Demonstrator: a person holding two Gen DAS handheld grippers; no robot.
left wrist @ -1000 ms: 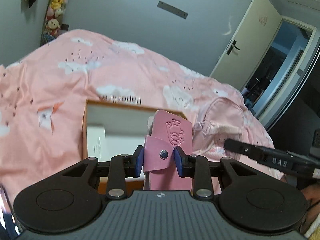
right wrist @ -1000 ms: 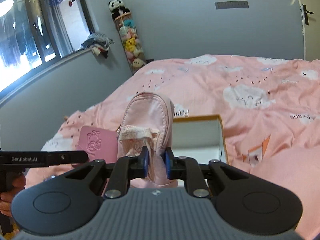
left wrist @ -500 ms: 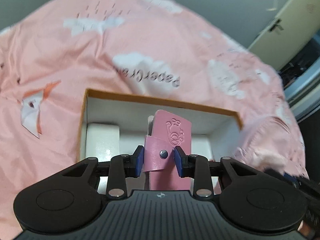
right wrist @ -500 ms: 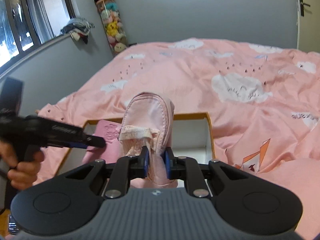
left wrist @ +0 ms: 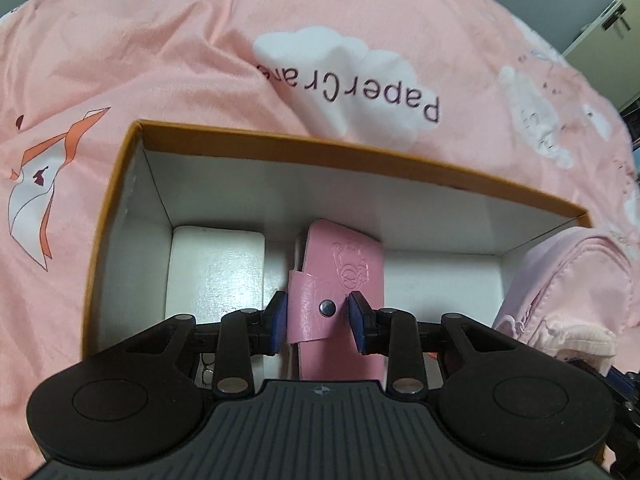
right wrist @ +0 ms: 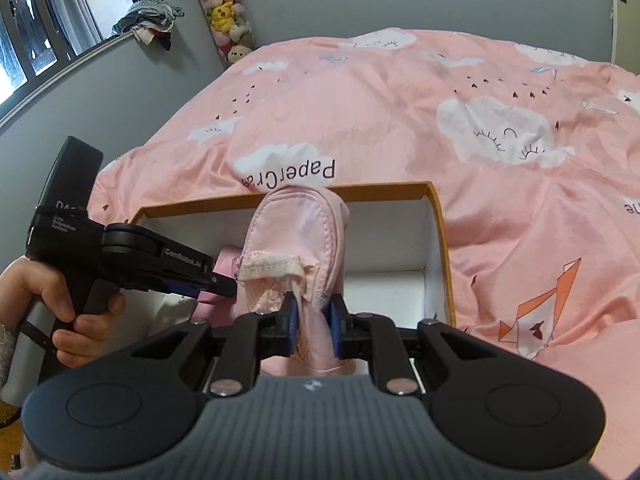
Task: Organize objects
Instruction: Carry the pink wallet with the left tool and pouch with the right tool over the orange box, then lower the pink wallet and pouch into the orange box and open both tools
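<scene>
An open orange box [left wrist: 340,156] with white inner walls lies on the pink bed. My left gripper [left wrist: 318,314] is shut on a pink leather case [left wrist: 340,272] with a snap button and holds it low inside the box, beside a white box [left wrist: 216,268]. My right gripper [right wrist: 312,320] is shut on a pale pink cloth shoe [right wrist: 298,236] and holds it over the box [right wrist: 438,236], toe pointing away. The shoe also shows at the right edge of the left wrist view [left wrist: 568,280]. The left gripper and the hand holding it show in the right wrist view [right wrist: 120,256].
The pink duvet with cloud prints [right wrist: 460,120] surrounds the box. A grey wall, a window ledge with clothes [right wrist: 148,20] and a column of plush toys [right wrist: 224,8] stand behind the bed. A door [left wrist: 612,28] is at the far right.
My left gripper has moved forward and down, carrying the pink case into the box. My right gripper has brought the shoe closer, over the box's right half.
</scene>
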